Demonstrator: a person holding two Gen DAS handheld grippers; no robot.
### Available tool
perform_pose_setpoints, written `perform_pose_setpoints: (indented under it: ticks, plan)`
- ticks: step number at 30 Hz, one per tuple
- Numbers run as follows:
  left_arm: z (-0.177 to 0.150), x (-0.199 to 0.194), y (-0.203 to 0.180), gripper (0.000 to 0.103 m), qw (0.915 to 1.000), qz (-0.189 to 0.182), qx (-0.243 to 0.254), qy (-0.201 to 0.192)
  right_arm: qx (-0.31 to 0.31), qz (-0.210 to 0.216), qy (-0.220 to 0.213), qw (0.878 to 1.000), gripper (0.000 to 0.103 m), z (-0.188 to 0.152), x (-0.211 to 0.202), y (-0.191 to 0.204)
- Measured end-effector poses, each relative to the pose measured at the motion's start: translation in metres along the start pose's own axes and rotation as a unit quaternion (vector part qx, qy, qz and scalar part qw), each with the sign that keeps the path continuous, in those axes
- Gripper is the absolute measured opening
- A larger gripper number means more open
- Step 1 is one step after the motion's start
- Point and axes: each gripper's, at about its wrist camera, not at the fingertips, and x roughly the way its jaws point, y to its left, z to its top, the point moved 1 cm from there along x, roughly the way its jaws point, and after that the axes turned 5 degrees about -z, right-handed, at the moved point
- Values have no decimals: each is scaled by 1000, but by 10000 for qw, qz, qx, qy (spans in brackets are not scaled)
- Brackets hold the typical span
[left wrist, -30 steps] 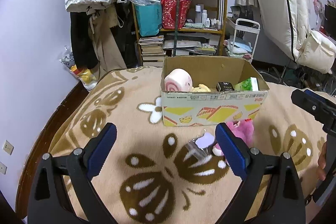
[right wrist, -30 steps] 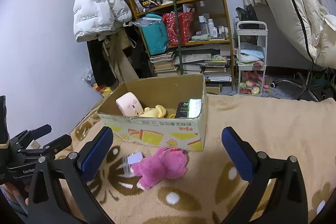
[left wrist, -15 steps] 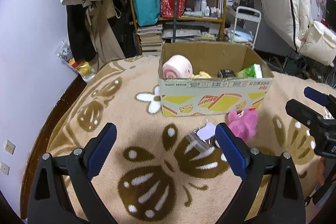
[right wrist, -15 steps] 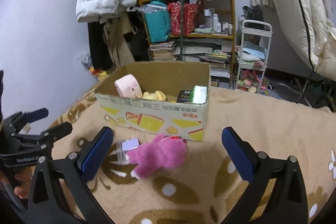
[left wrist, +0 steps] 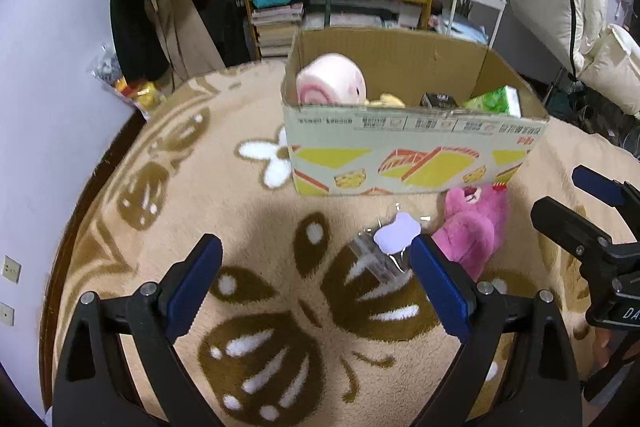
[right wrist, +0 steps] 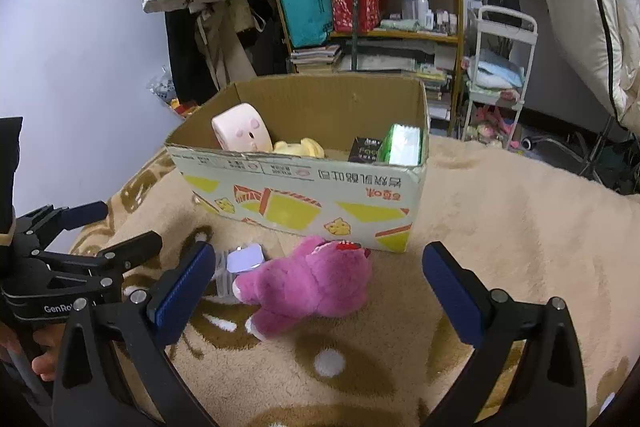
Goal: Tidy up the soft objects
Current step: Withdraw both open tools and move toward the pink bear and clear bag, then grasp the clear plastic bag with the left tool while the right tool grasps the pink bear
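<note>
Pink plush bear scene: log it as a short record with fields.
surface: beige patterned blanket
container: open cardboard box
in box: pink roll plush, yellow plush, green pack, dark small box
outside box: pink plush bear lying in front of the box, clear packet beside it
left gripper: open, empty
right gripper: open, empty, facing the bear

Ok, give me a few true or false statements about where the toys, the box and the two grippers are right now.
1. The pink plush bear lies on the blanket outside the printed cardboard box. True.
2. The right gripper is shut on the bear. False: it is open, holding nothing.
3. The pale pink roll-shaped plush sits inside the box. True.
4. The clear plastic packet with a lilac card is in the box. False: it lies on the blanket beside the bear.
5. The left gripper is open. True.
</note>
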Motion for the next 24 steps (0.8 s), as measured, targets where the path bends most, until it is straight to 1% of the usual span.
perform_pose_setpoints:
  ticks: [3, 11, 14, 17, 24]
  plan:
    - [0, 11, 0, 94, 9999, -4, 2, 154, 94, 42, 123, 9999, 103, 0, 9, -4]
    - [3, 33, -3, 94, 9992, -105, -30, 378, 331, 97, 367, 9987, 103, 1, 33, -11]
    - [4, 44, -1, 94, 9979, -273, -127, 570, 345, 113, 454, 9983, 103, 2, 42, -11]
    - [5, 55, -1, 94, 9968, -302, -98, 737, 295, 129, 557, 9979, 103, 1, 52, -9]
    - [4, 75, -5, 94, 9944, -409, -25, 973, 290, 209, 789, 9962, 103, -2, 73, -10]
